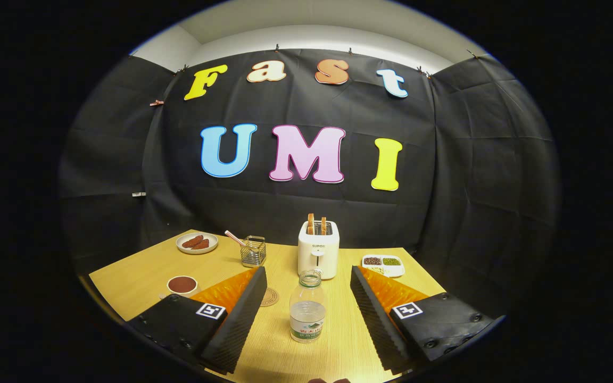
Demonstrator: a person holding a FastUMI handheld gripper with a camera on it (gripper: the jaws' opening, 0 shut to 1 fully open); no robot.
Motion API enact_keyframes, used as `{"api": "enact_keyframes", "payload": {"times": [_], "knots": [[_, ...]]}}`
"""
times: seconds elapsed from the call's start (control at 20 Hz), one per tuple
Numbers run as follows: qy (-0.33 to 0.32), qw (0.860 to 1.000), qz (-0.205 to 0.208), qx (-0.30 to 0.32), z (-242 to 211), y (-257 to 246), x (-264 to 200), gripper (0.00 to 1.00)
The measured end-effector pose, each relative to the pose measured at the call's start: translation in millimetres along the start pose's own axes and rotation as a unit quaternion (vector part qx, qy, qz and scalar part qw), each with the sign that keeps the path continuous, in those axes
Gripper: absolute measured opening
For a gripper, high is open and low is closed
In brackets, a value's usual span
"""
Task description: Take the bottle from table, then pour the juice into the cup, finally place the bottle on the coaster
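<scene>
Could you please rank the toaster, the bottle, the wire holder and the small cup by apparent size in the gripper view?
1. Toaster and bottle, between the open gripper fingers: alike; the bottle stands nearer, so unranked.
2. Wire holder.
3. Cup.

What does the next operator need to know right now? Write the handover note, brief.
Gripper: open, fingers spread wide, holding nothing.
Bottle: upright on the table, uncapped, between the two fingers but not touched by either.
Coaster: flat on the table just past the left finger's tip, partly hidden behind it, bare.
Cup: beyond the left finger, showing a dark reddish top.
Also on the table: toaster behind the bottle, wire holder, plate, divided dish.
Done: nothing yet; gripper lined up on the bottle.
Left: grasp the bottle, pour into the cup, set the bottle on the coaster.
</scene>
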State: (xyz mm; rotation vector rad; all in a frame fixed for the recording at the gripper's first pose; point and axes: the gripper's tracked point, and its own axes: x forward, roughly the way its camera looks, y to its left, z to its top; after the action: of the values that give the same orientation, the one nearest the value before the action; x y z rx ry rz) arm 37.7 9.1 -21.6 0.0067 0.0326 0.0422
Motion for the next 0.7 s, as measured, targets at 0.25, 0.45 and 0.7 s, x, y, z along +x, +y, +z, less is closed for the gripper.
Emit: {"api": "enact_keyframes", "payload": {"times": [0.25,0.45,0.7], "knots": [[0.010,1.000,-0.002,-0.008,-13.6,-1.2,6.8,0.98],[0.030,0.999,-0.010,-0.006,-34.0,-3.4,17.2,0.98],[0.035,0.999,-0.018,-0.006,-44.0,-4.1,34.0,0.98]]}}
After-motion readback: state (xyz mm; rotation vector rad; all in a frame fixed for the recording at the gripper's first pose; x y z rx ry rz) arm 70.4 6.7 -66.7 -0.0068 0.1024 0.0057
